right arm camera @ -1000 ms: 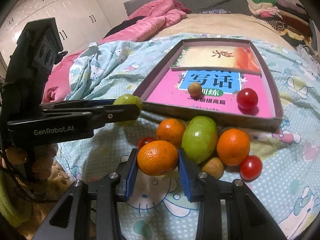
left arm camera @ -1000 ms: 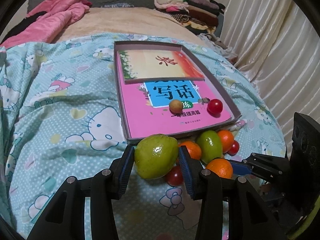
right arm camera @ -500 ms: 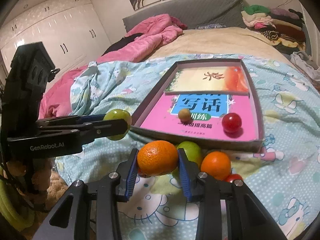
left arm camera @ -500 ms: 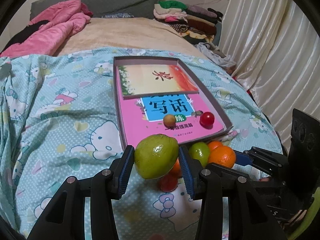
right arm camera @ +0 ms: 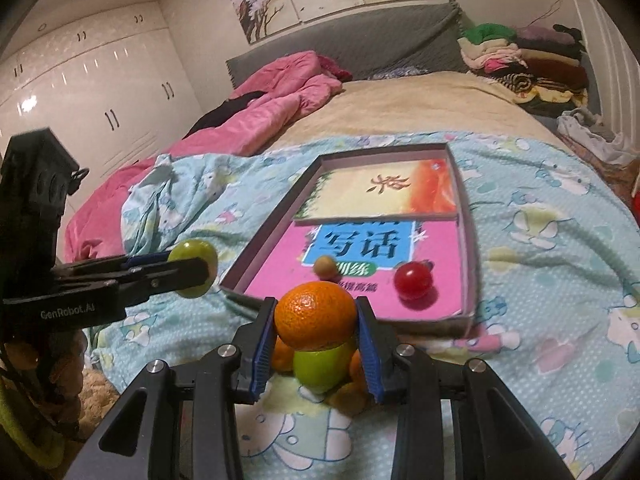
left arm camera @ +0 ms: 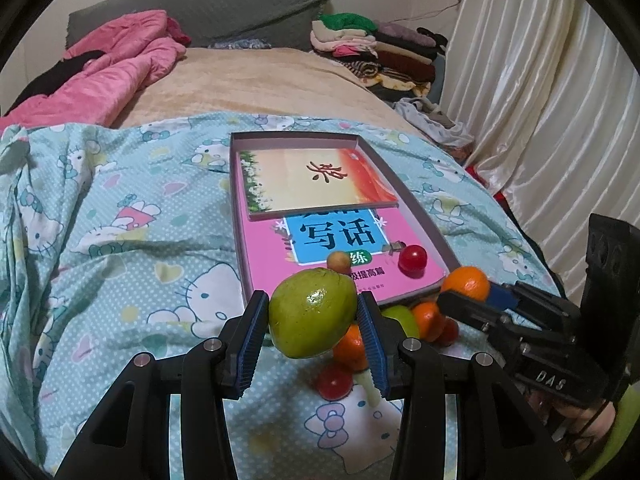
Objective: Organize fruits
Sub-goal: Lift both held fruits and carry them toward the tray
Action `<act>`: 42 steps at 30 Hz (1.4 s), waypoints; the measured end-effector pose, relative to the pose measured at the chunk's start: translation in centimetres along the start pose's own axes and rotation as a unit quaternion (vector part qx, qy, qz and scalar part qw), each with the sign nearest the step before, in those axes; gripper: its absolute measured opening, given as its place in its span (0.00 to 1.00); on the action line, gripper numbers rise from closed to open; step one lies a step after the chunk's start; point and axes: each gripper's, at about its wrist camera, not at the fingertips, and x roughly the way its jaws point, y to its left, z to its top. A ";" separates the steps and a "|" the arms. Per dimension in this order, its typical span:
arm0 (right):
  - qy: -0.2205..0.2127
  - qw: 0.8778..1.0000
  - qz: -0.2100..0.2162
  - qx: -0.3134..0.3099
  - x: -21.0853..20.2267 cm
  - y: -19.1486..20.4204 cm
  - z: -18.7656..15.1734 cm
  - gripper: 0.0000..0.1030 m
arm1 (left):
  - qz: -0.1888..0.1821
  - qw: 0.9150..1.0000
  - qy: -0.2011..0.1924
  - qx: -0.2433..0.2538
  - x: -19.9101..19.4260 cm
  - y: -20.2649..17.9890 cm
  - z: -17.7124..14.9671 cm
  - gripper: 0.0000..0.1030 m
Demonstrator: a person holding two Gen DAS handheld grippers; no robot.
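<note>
The left tool is grasping a green fruit between its blue pads, and the right tool is clenching an orange. Both are hanging above the bed, just before the near edge of the shallow box, where a red tomato and a small brown fruit are already lying on the books. The other fruits are waiting on the blanket. The risk, I think, is rolling: the book covers are smooth and the soft bed is tilting the box, so a round fruit released too high may be bouncing out.
</note>
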 end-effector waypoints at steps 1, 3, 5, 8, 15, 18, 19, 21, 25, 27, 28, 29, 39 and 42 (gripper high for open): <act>-0.003 1.000 -0.003 0.002 -0.1 -0.2 0.1 0.37 | 0.002 1.000 -0.001 -0.001 0.0 0.0 0.1 0.45; -0.008 1.000 -0.008 0.004 -0.2 -0.6 0.4 0.37 | 0.008 1.000 -0.004 0.000 0.0 0.0 0.1 0.45; -0.015 1.000 -0.017 0.007 -0.4 -1.0 0.7 0.37 | 0.011 1.000 -0.005 0.000 0.1 0.0 0.2 0.45; -0.026 0.999 -0.028 0.009 -0.7 -1.7 1.1 0.37 | 0.012 1.000 -0.008 -0.005 0.2 0.1 0.5 0.45; -0.043 0.998 -0.049 0.011 -1.2 -2.5 1.8 0.37 | 0.012 1.000 -0.017 -0.007 0.6 -0.2 1.2 0.45; -0.049 0.997 -0.053 0.013 -1.4 -2.9 2.1 0.37 | 0.014 1.000 -0.019 -0.007 0.8 -0.2 1.4 0.45; -0.051 0.997 -0.056 0.014 -1.5 -3.0 2.2 0.37 | 0.016 1.000 -0.019 -0.006 1.0 -0.2 1.4 0.45; -0.054 0.997 -0.059 0.016 -1.6 -3.2 2.3 0.37 | 0.019 1.000 -0.018 -0.002 1.2 -0.3 1.5 0.45; -0.058 0.996 -0.064 0.018 -1.7 -3.6 2.5 0.37 | 0.021 1.000 -0.018 -0.003 1.5 -0.4 1.5 0.45; -0.059 0.996 -0.066 0.020 -1.7 -3.7 2.6 0.37 | 0.020 1.000 -0.017 -0.004 1.7 -0.4 1.6 0.45; -0.059 0.996 -0.067 0.020 -1.7 -3.8 2.6 0.37 | 0.022 1.000 -0.018 -0.006 1.7 -0.4 1.6 0.45; -0.059 0.996 -0.068 0.020 -1.7 -3.8 2.6 0.37 | 0.022 1.000 -0.018 -0.007 1.8 -0.4 1.6 0.45; -0.047 0.995 -0.082 0.016 -0.4 -4.6 3.2 0.37 | 0.031 0.999 -0.011 -0.019 3.9 0.3 1.3 0.45; -0.042 0.995 -0.083 0.019 -0.1 -4.8 3.0 0.37 | 0.034 0.999 -0.003 -0.020 4.7 0.4 1.1 0.45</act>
